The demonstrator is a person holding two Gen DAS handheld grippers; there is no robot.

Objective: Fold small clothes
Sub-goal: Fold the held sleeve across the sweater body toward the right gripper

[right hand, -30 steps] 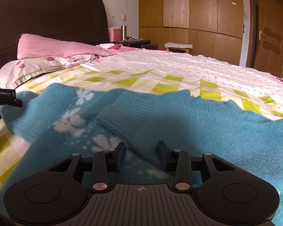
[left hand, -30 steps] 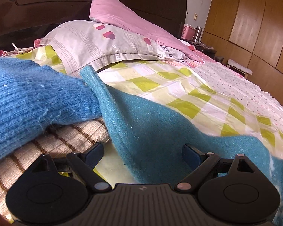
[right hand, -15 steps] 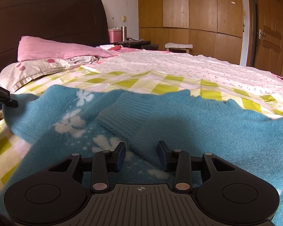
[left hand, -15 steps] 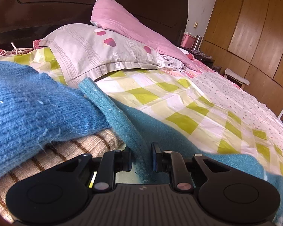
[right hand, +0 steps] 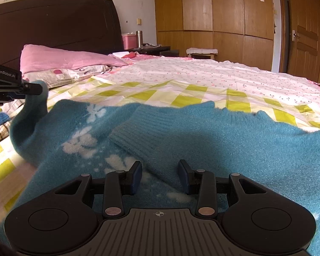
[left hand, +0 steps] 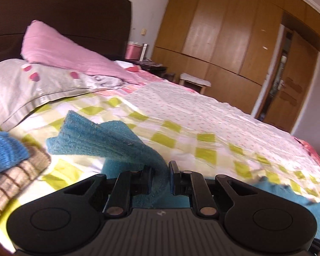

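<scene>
A teal fuzzy sweater (right hand: pixel 213 132) with white flower marks lies spread on the bed, one ribbed sleeve (right hand: pixel 138 132) folded across it. My left gripper (left hand: pixel 160 179) has its jaws closing tight on a corner of the sweater (left hand: pixel 100 140), and the pads press the fabric, which hangs lifted off the sheet. In the right wrist view that left gripper (right hand: pixel 32 89) shows at the far left, with the corner pulled up. My right gripper (right hand: pixel 160 177) rests low on the sweater, its pads against the thick sleeve fold between them.
A folded blue knit (left hand: pixel 4 151) sits on a beige striped garment (left hand: pixel 15 177) at the left. A grey pillow (left hand: pixel 32 85) and a pink pillow (left hand: pixel 59 53) lie by the dark headboard. The yellow-checked sheet (left hand: pixel 202 145) stretches right, with wooden wardrobes (right hand: pixel 224 21) behind it.
My left gripper went from wide open to shut on the sweater's corner, then rose and swung right, lifting the corner. My right gripper has not moved.
</scene>
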